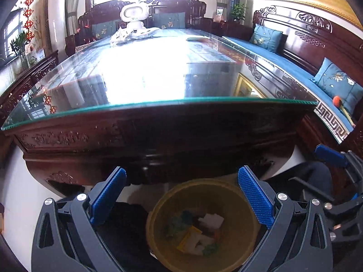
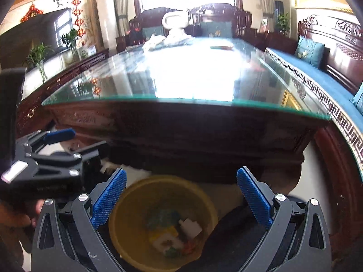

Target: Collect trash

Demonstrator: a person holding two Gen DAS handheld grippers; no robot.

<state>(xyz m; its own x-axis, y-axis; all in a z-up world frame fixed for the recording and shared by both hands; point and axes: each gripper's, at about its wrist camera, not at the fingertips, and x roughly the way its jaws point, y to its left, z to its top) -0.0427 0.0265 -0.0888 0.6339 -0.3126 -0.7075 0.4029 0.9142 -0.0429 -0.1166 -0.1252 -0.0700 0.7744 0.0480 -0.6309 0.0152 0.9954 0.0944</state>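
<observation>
Left gripper point(image 1: 181, 195): held low over the floor in front of the table, fingers spread wide, nothing between the blue pads point(image 1: 255, 198); seen from the right wrist as a dark frame at lower left point(image 2: 57, 145).
Right gripper point(image 2: 180, 196): same low pose, just beside the left one, wide open and holding nothing.
Trash bin point(image 1: 204, 226): yellow, round, on the floor below both grippers, near the table's front edge; also centred between the right gripper's fingers point(image 2: 163, 222).
Trash point(image 1: 202, 233): white, yellow and green scraps lying in the bottom of the bin.
Table point(image 1: 158, 111): long, dark carved wood under a glass top with strong window glare.
Far end of table: white crumpled wrappers point(image 1: 123, 35) beside a small white robot-shaped figure point(image 1: 134, 14).
Room: carved bench with blue cushions point(image 1: 267, 37) along the right, red knot ornaments point(image 1: 28, 20) at left.
Obstruction: table's front apron between the grippers and the wrappers.
</observation>
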